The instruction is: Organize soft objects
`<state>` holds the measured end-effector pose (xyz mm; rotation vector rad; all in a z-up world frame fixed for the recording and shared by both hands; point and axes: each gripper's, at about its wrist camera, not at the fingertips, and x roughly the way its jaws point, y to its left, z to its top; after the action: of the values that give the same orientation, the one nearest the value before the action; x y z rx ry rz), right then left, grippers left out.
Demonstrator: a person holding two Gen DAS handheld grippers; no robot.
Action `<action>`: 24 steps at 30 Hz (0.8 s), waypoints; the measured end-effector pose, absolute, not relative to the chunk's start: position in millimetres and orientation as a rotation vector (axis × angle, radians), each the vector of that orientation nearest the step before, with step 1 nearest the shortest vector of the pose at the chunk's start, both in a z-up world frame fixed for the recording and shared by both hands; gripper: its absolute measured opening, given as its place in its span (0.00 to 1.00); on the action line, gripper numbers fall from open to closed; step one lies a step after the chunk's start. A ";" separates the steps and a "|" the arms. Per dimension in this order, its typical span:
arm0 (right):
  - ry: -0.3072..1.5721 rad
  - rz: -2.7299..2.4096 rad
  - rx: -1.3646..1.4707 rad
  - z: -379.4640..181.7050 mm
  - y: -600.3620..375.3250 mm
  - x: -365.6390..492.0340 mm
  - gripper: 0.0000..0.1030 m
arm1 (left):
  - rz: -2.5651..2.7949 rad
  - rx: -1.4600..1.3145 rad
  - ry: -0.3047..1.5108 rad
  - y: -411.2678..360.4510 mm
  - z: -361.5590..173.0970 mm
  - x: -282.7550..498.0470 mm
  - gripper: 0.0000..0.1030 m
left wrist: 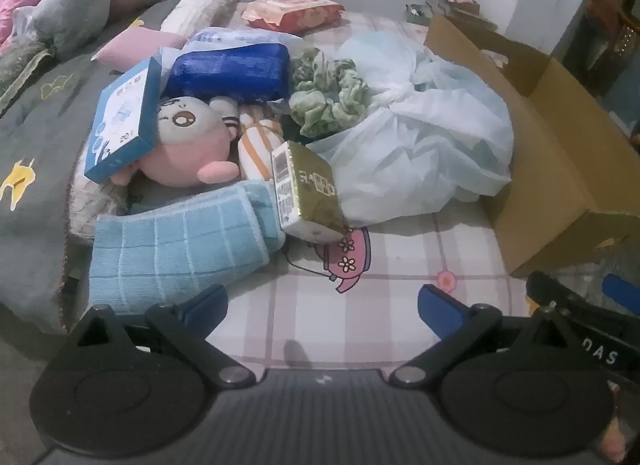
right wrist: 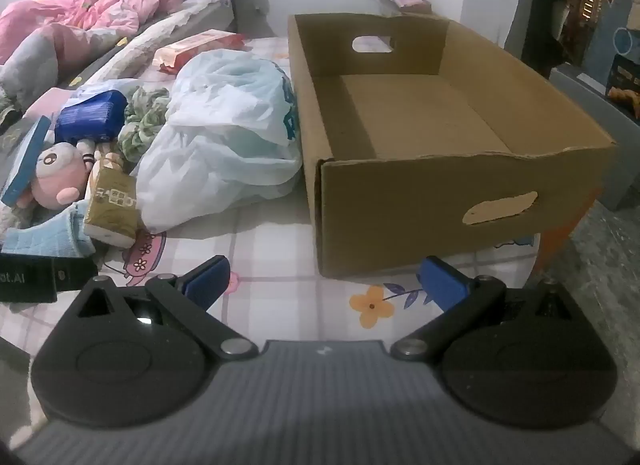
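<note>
Left wrist view: left tool [left wrist: 322, 303] released, empty, facing heaped blue towel [left wrist: 176, 245], pink plush [left wrist: 182, 145], plastic bag [left wrist: 424, 153]; lifting the towel may topple the leaning gold packet [left wrist: 308, 189]. Right wrist view: right tool [right wrist: 324, 279] released, empty; cardboard box [right wrist: 420, 201] apparently empty, possibly overhanging the bed edge.

Checked bedsheet [right wrist: 280, 261] (cartoon-printed) carries cardboard box [right wrist: 400, 201], plastic bag [right wrist: 216, 145], seemingly blue towel [left wrist: 176, 249].
</note>
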<state>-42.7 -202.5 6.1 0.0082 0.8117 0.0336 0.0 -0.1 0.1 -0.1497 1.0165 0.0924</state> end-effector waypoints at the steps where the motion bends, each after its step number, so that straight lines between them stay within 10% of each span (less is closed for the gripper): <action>1: 0.814 0.035 0.008 6.2 -202.5 -42.5 0.99 | 0.095 -0.149 1.015 0.2 0.2 -0.3 0.99; 24: 0.799 0.024 -0.074 16.5 -191.8 -37.0 0.99 | 0.093 -0.127 0.993 1.3 4.1 -1.3 0.98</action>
<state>-37.0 -191.8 16.5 -0.0736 0.7987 0.0244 -1.3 1.3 4.1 -0.1265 0.9931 0.0935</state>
